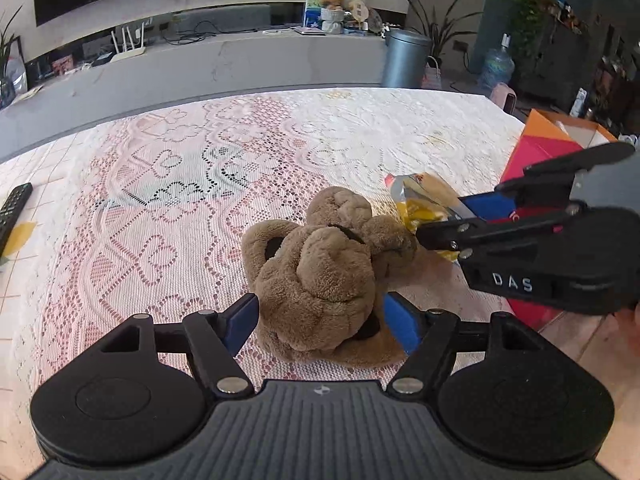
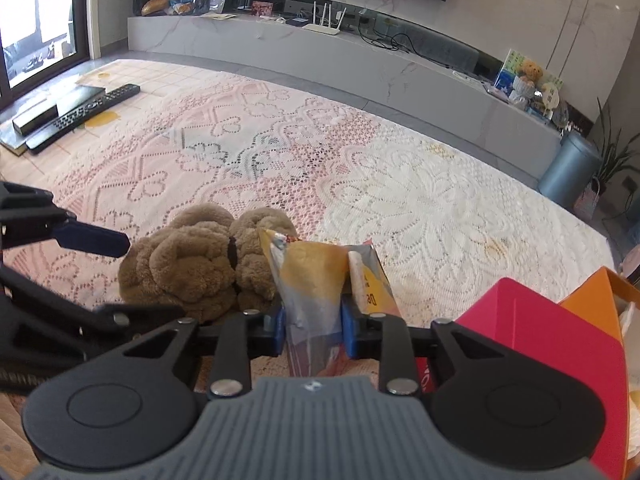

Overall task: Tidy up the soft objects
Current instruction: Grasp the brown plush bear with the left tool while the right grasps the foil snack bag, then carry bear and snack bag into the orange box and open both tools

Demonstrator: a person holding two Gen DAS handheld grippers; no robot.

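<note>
A brown plush toy (image 1: 316, 276) lies on the lace-covered table (image 1: 180, 208). My left gripper (image 1: 322, 322) is open, its blue pads (image 1: 240, 320) standing on either side of the toy's near end. In the right wrist view the plush toy (image 2: 192, 264) lies at left with the left gripper (image 2: 152, 280) around it. My right gripper (image 2: 314, 330) is shut on a yellow and silver snack packet (image 2: 308, 272), which stands up between its blue pads. From the left wrist the right gripper (image 1: 452, 216) shows beside the toy, with the packet (image 1: 424, 196) in it.
A red and orange box (image 2: 540, 328) stands open at the table's right edge, close to my right gripper. Remote controls (image 2: 96, 104) and a black box (image 2: 36, 116) lie at the far left. Beyond the table runs a grey TV cabinet (image 1: 240, 64).
</note>
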